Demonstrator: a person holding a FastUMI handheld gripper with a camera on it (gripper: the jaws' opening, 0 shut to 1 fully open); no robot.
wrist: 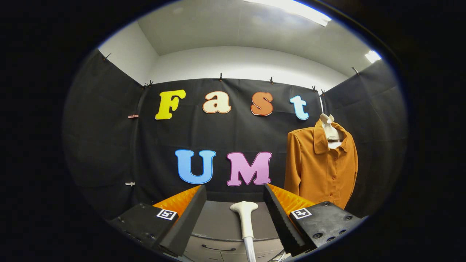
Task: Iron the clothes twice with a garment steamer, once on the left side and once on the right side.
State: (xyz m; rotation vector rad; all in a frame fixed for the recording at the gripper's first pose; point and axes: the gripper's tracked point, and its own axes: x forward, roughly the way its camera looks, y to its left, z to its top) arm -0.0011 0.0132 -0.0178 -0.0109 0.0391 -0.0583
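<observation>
Gripper [235, 203] fingers spread wide, holding nothing, neither touching anything. White garment steamer head [244, 213] stands upright in the gap between the fingers, roughly centred, clear space on both sides of it; its flat top is level with the fingertips' lower part, its handle runs down and a hose or cord continues below. Cannot tell how far ahead of the fingers it sits. Under and behind the steamer: grey surface [218, 225] with a curved front edge and what looks like a drawer or cabinet front with a dark handle slot below. Orange shirt [320, 167], long sleeves, collar, buttoned front, hangs on a white hanger [329, 129] beyond and to the right of the right finger, in front of the black cloth wall [109, 145] near the booth's right corner. Shirt hangs straight, sleeves down at both sides, hem dropping behind the right finger's body so the bottom edge is partly hidden. Shirt and steamer are well apart, nothing between them but the right finger. Black cloth closes the booth on three sides, pinned along the top with small clips; two small clips also on the left seam. White wall and ceiling with light strips above the cloth. Open room ahead and left of the fingers; right side taken up by the shirt.
</observation>
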